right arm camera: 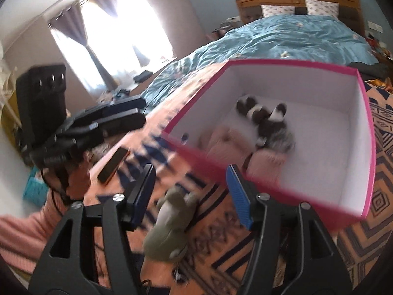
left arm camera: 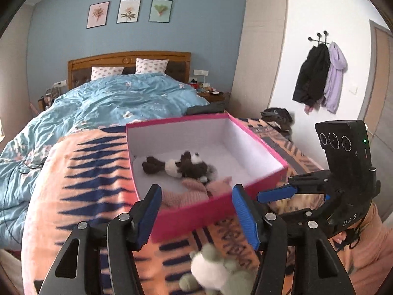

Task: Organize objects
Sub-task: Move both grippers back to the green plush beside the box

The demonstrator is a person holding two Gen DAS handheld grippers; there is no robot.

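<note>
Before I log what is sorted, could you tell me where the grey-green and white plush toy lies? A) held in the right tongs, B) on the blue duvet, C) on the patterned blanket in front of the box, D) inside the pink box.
C: the grey-green plush toy lies on the patterned blanket outside the pink box, between the open right tongs, unheld.

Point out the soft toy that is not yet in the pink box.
The grey-green and white toy, lying on the orange blanket outside the box. The panda and pink toy lie inside.
</note>
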